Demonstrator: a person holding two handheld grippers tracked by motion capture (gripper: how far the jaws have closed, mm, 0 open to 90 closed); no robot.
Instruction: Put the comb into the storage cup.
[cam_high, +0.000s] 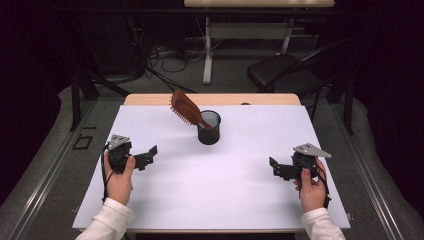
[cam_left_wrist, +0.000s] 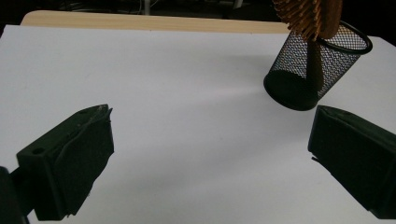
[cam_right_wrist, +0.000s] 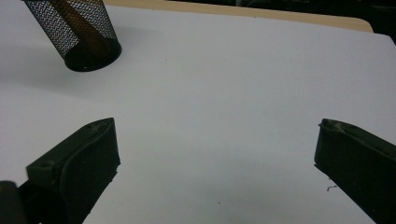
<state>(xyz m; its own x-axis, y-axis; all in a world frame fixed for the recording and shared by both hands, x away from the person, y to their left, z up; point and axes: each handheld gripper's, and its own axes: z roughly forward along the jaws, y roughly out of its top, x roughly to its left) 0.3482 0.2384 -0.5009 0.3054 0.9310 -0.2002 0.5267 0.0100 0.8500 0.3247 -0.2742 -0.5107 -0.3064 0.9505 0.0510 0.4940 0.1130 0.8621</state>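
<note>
Just above the middle of the high view, a brown hairbrush (cam_high: 186, 108) stands handle-down in a black mesh cup (cam_high: 209, 131), its bristled head leaning toward the upper left over the rim. The cup sits on the white worktop (cam_high: 210, 185). At lower left, the left gripper (cam_high: 148, 155) rests in a hand, fingers (cam_left_wrist: 70, 163) released and holding nothing. At lower right, the right gripper (cam_high: 276, 169) likewise has its fingers (cam_right_wrist: 79, 168) spread wide, well apart from the cup.
</note>
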